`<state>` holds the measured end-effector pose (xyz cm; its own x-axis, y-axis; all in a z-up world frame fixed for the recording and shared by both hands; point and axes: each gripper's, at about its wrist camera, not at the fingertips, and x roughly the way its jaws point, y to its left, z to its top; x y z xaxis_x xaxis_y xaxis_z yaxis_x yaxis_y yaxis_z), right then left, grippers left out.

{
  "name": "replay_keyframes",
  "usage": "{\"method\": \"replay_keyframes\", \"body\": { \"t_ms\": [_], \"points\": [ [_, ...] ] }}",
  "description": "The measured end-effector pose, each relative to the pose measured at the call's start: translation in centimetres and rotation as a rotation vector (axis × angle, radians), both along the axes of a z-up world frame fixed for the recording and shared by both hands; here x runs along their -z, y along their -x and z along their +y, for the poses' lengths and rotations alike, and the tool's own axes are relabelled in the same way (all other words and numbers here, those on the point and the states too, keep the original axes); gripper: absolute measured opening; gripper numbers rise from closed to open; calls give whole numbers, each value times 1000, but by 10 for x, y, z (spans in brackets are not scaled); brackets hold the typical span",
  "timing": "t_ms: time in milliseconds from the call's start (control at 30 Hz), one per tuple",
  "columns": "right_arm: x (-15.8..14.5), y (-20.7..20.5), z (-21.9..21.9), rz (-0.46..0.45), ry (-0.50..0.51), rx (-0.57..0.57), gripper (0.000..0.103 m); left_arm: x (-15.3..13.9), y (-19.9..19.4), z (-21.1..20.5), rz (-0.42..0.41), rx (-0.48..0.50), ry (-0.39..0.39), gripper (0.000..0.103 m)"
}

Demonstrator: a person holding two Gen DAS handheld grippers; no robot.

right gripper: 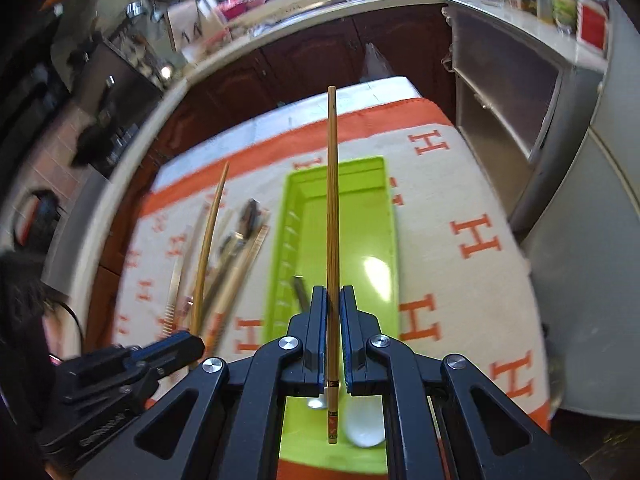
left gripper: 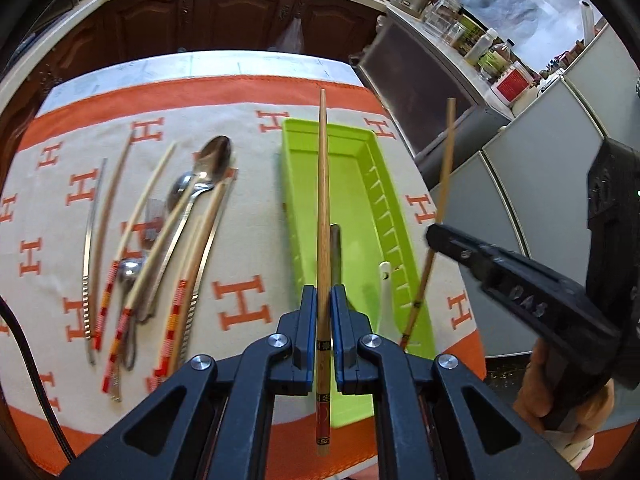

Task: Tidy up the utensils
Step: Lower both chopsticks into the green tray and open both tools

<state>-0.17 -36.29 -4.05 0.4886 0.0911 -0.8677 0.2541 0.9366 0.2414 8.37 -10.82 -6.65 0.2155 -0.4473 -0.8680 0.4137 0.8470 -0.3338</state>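
My left gripper [left gripper: 323,296] is shut on a brown wooden chopstick [left gripper: 322,184] that points away over the lime green tray [left gripper: 354,184]. In the right wrist view, my right gripper [right gripper: 332,296] is shut on a thinner bamboo chopstick [right gripper: 332,200], also held above the green tray [right gripper: 362,216]. Each gripper shows in the other's view: the right gripper [left gripper: 436,236] with its stick [left gripper: 447,152] over the tray's right rim, and the left gripper [right gripper: 180,346] with its stick [right gripper: 208,240] left of the tray. A white spoon [right gripper: 362,424] and a dark handle [left gripper: 336,248] lie in the tray.
A pile of metal spoons [left gripper: 212,160], patterned chopsticks [left gripper: 172,320] and metal chopsticks [left gripper: 90,260] lies on the orange-and-white cloth [left gripper: 240,304] left of the tray. Dark cabinets [left gripper: 224,16] stand beyond the table. A steel shelf and grey appliance [right gripper: 580,240] stand to the right.
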Motion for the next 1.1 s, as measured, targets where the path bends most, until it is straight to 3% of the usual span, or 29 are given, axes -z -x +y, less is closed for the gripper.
{"method": "replay_keyframes", "body": {
  "t_ms": [267,333,400,567,667,767,967,1100],
  "points": [
    [53,-41,-7,118,-81,-19,6,40,-10,-23,90,-8,-12,5],
    [59,-46,-11,111,-111,1,12,44,-12,-25,94,-7,-8,7],
    [60,-45,-19,95,-107,45,19,43,-12,-24,91,-9,0,19],
    [43,-33,-27,42,-119,97,22,35,-6,-17,64,-5,-3,23],
    [35,-24,-24,25,-106,94,22,29,2,-8,22,2,-34,28],
    [32,-15,-15,20,-93,84,22,22,11,4,-36,-6,-72,46],
    [28,5,8,16,-62,27,22,4,19,30,-142,-40,-118,48],
    [25,14,22,5,-35,6,22,-5,28,47,-219,-74,-144,63]
  ]
}}
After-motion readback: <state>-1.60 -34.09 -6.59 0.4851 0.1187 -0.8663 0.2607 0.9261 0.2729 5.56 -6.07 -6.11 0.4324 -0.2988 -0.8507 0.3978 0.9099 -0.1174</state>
